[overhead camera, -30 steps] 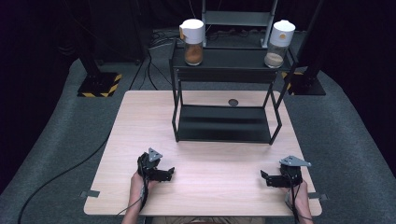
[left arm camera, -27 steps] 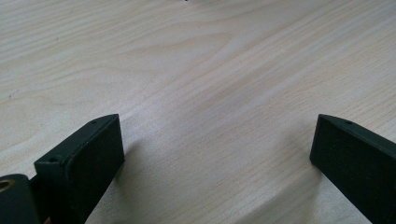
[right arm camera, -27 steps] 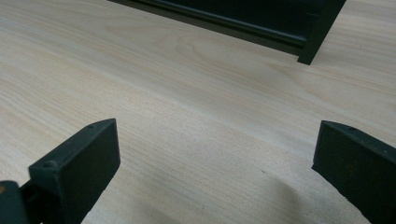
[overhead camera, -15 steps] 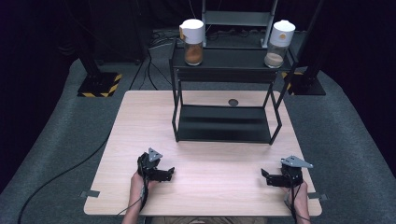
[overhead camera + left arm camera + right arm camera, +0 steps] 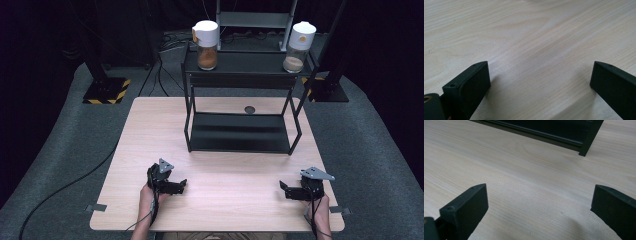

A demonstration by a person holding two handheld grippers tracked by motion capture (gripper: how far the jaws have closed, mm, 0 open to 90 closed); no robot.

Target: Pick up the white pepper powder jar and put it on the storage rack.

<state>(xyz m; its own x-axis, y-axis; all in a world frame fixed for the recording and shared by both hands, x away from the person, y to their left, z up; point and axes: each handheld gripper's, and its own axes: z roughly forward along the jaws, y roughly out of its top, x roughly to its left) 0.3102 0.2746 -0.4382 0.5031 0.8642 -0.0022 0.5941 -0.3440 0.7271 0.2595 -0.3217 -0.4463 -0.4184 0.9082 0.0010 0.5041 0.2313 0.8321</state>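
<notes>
Two tongs are resting low on the wooden surface [image 5: 225, 200], both well short of the black rack [image 5: 240, 132], our landmark. We're holding the left tongs [image 5: 181, 186] near the front-left of the rack, jaws wide apart w/ bare wood between them. We're holding the right tongs [image 5: 284, 189] near the rack's front-right, jaws also spread, nothing gripped; the rack's foot [image 5: 584, 151] is showing ahead in the right gripper view. On the rack's top shelf, two white-lidded jars are standing: the orange-filled jar [image 5: 206, 45] at the left end, the pale-filled jar [image 5: 298, 46] at the right end, both far from the tongs.
</notes>
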